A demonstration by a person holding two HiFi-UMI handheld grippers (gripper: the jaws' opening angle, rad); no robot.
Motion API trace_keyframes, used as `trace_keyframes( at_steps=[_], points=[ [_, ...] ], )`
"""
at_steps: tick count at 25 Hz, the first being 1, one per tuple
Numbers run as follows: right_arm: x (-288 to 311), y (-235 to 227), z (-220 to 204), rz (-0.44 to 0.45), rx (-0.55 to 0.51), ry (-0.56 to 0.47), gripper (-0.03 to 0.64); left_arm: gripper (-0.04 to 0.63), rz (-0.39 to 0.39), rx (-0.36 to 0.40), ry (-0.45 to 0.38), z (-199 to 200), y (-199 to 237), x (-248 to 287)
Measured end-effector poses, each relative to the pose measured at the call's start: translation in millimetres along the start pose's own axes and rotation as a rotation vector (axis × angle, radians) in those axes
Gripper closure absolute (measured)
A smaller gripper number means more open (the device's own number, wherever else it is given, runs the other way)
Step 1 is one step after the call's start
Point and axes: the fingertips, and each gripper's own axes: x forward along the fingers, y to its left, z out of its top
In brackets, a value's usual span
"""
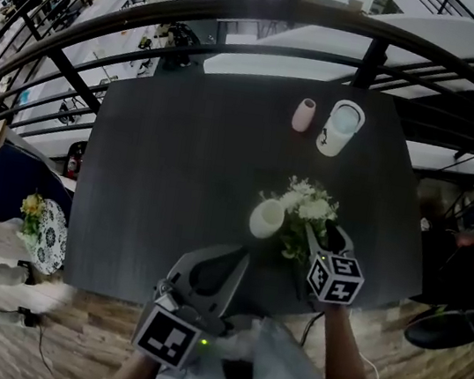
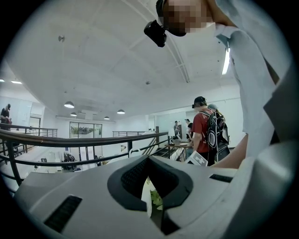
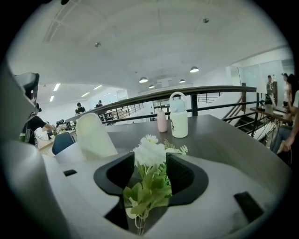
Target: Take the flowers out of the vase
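Observation:
A bunch of white flowers [image 1: 306, 206] with green leaves stands over the dark table [image 1: 180, 157]. My right gripper [image 1: 319, 235] is shut on their stems. In the right gripper view the blooms [image 3: 149, 151] rise between the jaws and the stems run down out of frame. The white vase [image 1: 266, 218] stands just left of the flowers, apart from them, and shows in the right gripper view as the vase [image 3: 93, 135]. My left gripper [image 1: 235, 260] points at the vase from the near edge, tips together, holding nothing. Through its slit [image 2: 148, 170] show a little white and green.
A pink cup [image 1: 303, 114] and a white jug with a handle [image 1: 340, 127] stand at the table's far side. A dark railing [image 1: 246, 16] curves behind the table. A blue chair [image 1: 15, 185] stands at the left. People [image 2: 203, 130] stand by another table.

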Motion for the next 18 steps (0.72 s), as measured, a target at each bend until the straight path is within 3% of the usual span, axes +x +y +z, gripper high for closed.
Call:
trace_keyframes(
  at_steps=[10,18],
  points=[
    [-27,22,47,0.028,-0.009,-0.13,0.413,0.595,0.008,-0.014,0.005,-1,8,-5],
    [-52,52,88,0.07,-0.052,-0.236,0.472,0.595,-0.002,-0.02,-0.012,2,11,-5]
  ],
)
